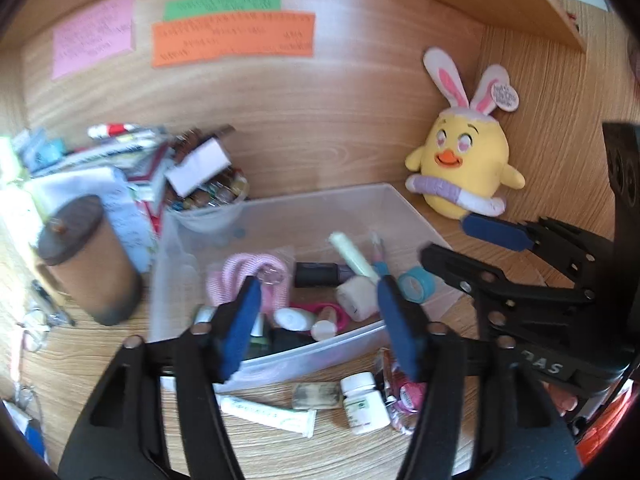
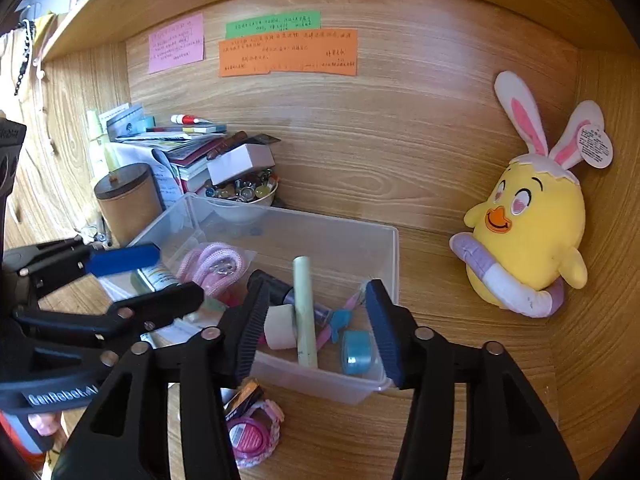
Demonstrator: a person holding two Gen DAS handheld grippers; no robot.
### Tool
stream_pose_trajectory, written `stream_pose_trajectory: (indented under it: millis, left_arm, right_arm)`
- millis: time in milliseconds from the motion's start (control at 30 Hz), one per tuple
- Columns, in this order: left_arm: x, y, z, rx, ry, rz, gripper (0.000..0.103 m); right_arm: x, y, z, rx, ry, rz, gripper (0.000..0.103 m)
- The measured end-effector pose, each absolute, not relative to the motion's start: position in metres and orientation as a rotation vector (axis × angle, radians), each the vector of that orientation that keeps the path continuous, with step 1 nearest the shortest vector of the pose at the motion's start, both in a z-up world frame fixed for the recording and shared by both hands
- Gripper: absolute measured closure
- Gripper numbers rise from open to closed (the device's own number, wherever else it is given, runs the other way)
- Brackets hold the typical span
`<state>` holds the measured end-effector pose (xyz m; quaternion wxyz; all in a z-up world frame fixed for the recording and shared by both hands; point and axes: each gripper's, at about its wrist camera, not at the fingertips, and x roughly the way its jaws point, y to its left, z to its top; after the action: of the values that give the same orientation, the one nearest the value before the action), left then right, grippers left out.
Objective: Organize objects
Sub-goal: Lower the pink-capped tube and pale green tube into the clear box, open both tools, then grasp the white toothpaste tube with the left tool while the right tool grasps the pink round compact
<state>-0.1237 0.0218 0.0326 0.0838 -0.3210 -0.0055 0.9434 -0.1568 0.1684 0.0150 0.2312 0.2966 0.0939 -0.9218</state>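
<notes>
A clear plastic bin (image 1: 280, 208) (image 2: 390, 248) stands on the wooden desk, holding a pink cord (image 1: 248, 276), a pale green stick (image 2: 304, 312), a blue tape roll (image 2: 356, 352), a white block and other small items. My left gripper (image 1: 320, 324) is open and empty above the bin's front edge. My right gripper (image 2: 316, 328) is open and empty over the bin's near right corner; it also shows in the left wrist view (image 1: 460, 244). In front of the bin lie a white tube (image 1: 268, 412), a white pill bottle (image 1: 364, 400) and a pink wrapped item (image 2: 252, 432).
A yellow plush chick (image 2: 528, 240) leans in the right corner. A brown lidded canister (image 1: 88, 256), a bowl of beads (image 2: 244, 196) and a stack of books and papers (image 2: 176, 140) crowd the left. Coloured notes (image 2: 288, 52) hang on the back panel. A shelf runs overhead.
</notes>
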Motion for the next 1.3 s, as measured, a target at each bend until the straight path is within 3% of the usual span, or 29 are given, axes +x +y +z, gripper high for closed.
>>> stream_pose_trajectory:
  millis: [233,500,700,967,1100,1167,1300]
  left_arm:
    - [-0.095,0.002,0.04,-0.913,0.031,2.904,0.017]
    - [-0.081,-0.016,0.011,-1.081,0.069,2.869,0.01]
    - [-0.085,-0.022,-0.027,-1.262,0.079,2.823,0.01]
    - [-0.107,-0.027,-0.043,-1.357,-0.089,2.843,0.011]
    - [-0.114,-0.025,-0.051,-1.408,-0.08,2.833,0.029]
    - [-0.114,-0.027,-0.055,-1.433,-0.078,2.822,0.033]
    - [-0.106,-0.032,-0.056,-1.43,-0.084,2.803,0.038]
  right_arm:
    - [-0.133,0.184,0.008,0.829,0.25,-2.507,0.041]
    - [-0.117,0.196,-0.022,0.928,0.226,-2.451,0.04]
    - [-0.108,0.193,-0.045,0.991,0.219,-2.382,0.04]
    - [-0.103,0.18,-0.063,1.035,0.266,-2.302,0.049]
    - [-0.105,0.173,-0.065,1.038,0.296,-2.276,0.062]
    - [-0.105,0.171,-0.066,1.041,0.306,-2.258,0.068]
    - [-0.108,0.166,-0.067,1.037,0.322,-2.236,0.068]
